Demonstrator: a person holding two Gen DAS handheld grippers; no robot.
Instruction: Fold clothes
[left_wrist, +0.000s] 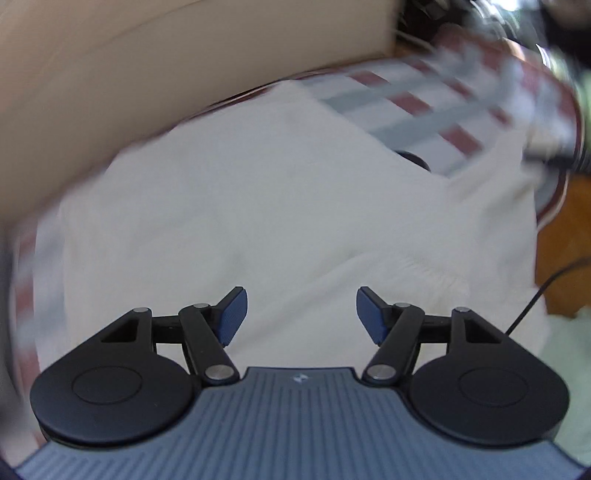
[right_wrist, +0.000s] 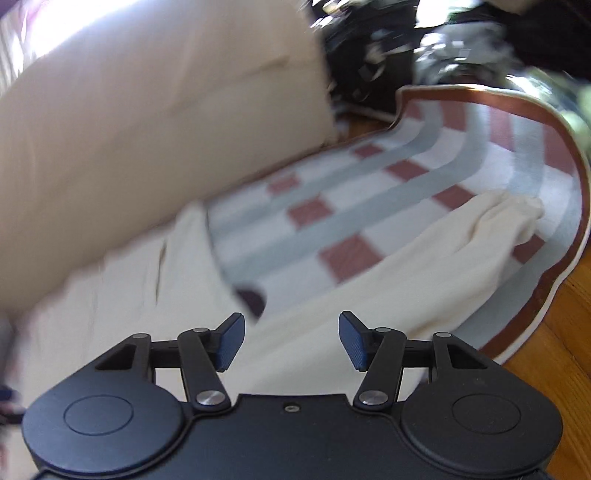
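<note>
Left tongs (left_wrist: 302, 314) wide open, empty, over white garment (left_wrist: 258, 206), right tongs (right_wrist: 291, 339) likewise

We can read no text; only a small pale logo mark sits on the left gripper's (left_wrist: 301, 314) ribbed body.

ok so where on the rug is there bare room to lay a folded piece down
Bare checked rug shows between the cream garment's two spread parts, bordered by the beige sofa on the left and the rug's brown edge on the right. Past that edge is wood floor. The dark clutter beyond the sofa looks crowded.
</note>
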